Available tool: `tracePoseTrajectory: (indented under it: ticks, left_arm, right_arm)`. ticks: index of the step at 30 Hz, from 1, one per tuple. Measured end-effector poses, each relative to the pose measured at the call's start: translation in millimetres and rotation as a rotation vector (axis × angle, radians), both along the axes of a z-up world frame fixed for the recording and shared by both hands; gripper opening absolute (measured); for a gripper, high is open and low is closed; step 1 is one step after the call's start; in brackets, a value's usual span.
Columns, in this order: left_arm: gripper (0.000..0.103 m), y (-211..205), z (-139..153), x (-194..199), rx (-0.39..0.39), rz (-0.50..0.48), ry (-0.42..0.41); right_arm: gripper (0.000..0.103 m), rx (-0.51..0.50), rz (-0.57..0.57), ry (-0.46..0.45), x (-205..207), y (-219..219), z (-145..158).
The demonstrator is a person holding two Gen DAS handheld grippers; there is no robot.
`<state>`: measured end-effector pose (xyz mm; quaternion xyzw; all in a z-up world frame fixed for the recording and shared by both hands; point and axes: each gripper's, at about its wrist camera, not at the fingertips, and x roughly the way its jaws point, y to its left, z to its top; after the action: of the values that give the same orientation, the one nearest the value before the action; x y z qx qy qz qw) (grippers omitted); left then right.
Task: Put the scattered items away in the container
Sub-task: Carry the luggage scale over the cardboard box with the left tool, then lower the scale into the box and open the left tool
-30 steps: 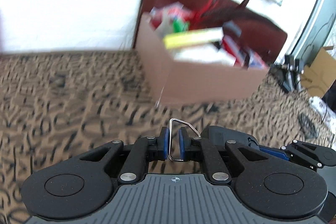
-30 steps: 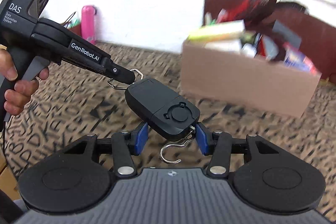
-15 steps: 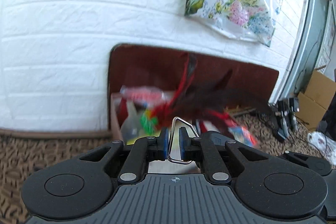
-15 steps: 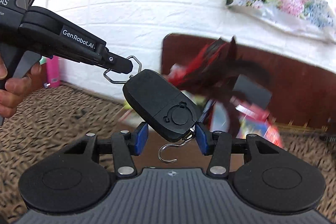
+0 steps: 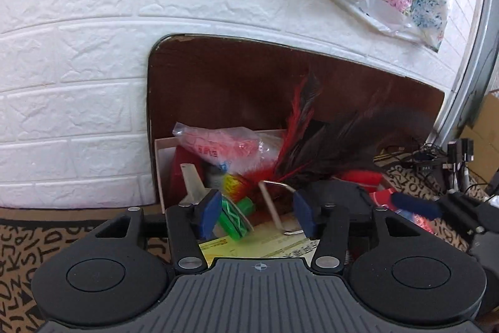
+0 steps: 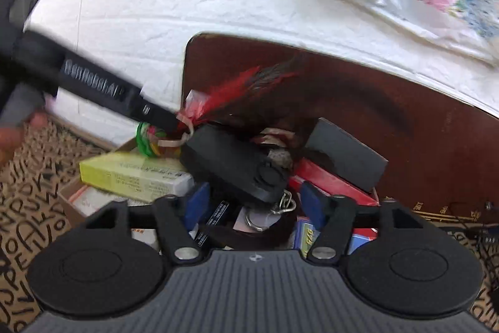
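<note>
Left wrist view: left gripper (image 5: 257, 213) jaws opening, blue pads clear of the wire loop (image 5: 276, 206) that stands between them. Beyond its tips, the cardboard box (image 5: 160, 167), crowded with a pink plastic bag (image 5: 218, 145), a feather toy (image 5: 315, 145) and a green piece (image 5: 235, 220). Box front wall hidden under the gripper body.

Right wrist view: right gripper (image 6: 254, 203) jaws opening, the black hanging scale (image 6: 232, 164) between the pads, seemingly free, over the box. Its chain and hook (image 6: 257, 217) dangle just ahead. Yellow carton (image 6: 131, 173) to the gripper's left; black block (image 6: 346, 155) to its right. Left gripper blurred at upper left.

Risk: the scale could land on the heaped contents and slide out, or its hook could snag the feathers. Whether the pads touch the scale is hard to make out
</note>
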<state>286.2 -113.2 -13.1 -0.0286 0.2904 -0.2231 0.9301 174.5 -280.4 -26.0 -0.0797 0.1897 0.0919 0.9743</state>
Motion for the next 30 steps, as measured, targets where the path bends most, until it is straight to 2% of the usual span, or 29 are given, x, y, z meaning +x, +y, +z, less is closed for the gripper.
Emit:
tracePoseTrajectory:
  ticks: [2, 3, 5, 8, 10, 13, 19, 22, 25, 28, 30]
  left_arm:
    - [0.073, 1.6, -3.2, 1.2, -0.011, -0.007, 0.011]
    - [0.075, 1.5, -4.5, 1.0, -0.009, -0.003, 0.015]
    - [0.087, 1.9, -5.7, -2.2, -0.001, 0.005, 0.024]
    - [0.096, 6.5, -5.5, -14.4, -0.009, 0.025, 0.030]
    - [0.102, 11.1, -4.0, -26.6, -0.007, 0.048, 0.034]
    - [0.103, 16.8, -0.4, -52.9, 0.014, 0.081, 0.013]
    - [0.103, 16.4, 0.9, -122.7, 0.101, 0.113, -0.049]
    - [0.103, 16.5, -0.8, -158.8, 0.107, 0.142, -0.048]
    - [0.103, 16.4, -1.6, -186.4, 0.101, 0.167, -0.014]
    - [0.103, 13.1, 0.4, -209.4, 0.146, 0.203, 0.004]
    - [0.103, 12.5, 2.4, -225.9, 0.162, 0.213, -0.018]
  right_arm:
    - [0.075, 0.015, -0.015, -0.011, -3.5, -2.3, 0.0]
    - [0.079, 0.024, -0.025, -0.008, -4.0, -3.2, -0.2]
    - [0.085, 0.037, -0.034, 0.007, -4.8, -3.1, -0.4]
    - [0.091, 0.036, -0.032, 0.004, -11.1, 0.8, 1.1]
    - [0.099, 0.045, -0.036, -0.001, -17.6, 1.9, 4.7]
    - [0.102, 0.089, -0.032, 0.012, -37.8, -0.8, 10.9]
    - [0.102, 0.208, -0.040, 0.086, -90.7, -14.9, 21.2]
    - [0.102, 0.220, -0.067, 0.095, -119.2, -17.6, 29.4]
    - [0.102, 0.236, -0.107, 0.118, -142.2, -18.4, 37.1]
    - [0.102, 0.226, -0.129, 0.137, -163.7, -13.7, 42.3]
    - [0.102, 0.200, -0.122, 0.136, -177.6, -8.2, 44.6]
